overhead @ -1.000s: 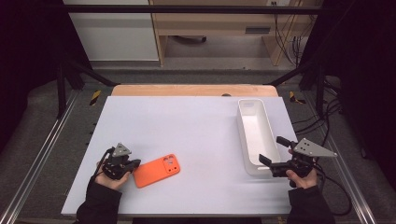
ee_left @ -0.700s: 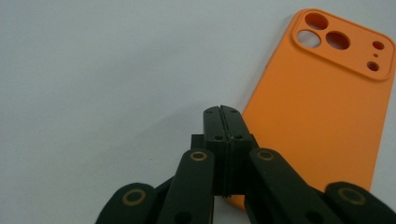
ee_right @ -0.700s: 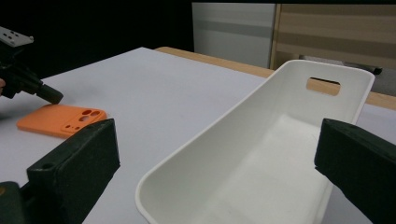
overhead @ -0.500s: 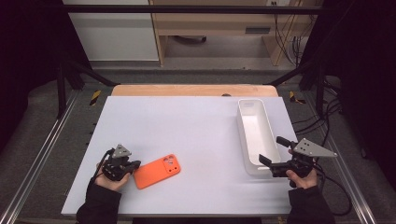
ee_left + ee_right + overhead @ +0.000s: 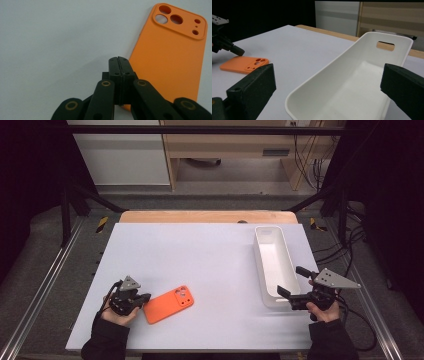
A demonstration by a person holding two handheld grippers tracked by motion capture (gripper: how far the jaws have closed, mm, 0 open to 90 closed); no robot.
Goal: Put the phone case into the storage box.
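At the near left of the white tabletop (image 5: 210,255), the left claw (image 5: 145,298) sits low in the person's left hand (image 5: 117,312), its jaws pressed fully together with nothing between them. In the left gripper view the closed tips lie right at the long edge of the orange case (image 5: 172,55), at or slightly over its rim; whether they actually touch it cannot be told. The case (image 5: 169,304) lies flat, back side up, with its camera cut-outs at the end away from the claw. In the high view it rests at a slant just right of the left claw, near the front edge of the tabletop. Well apart to the right stands a long white tray (image 5: 276,265), lengthwise from front to back, with a slot handle in its far end wall. The right claw (image 5: 292,282), held in the right hand (image 5: 325,310) at the near right corner, has its jaws spread wide. In the right gripper view the two black pads stand either side of the tray's (image 5: 352,82) near end, without pressing on it. That view also shows the case (image 5: 244,64) farther off with the left claw's tip beside it.
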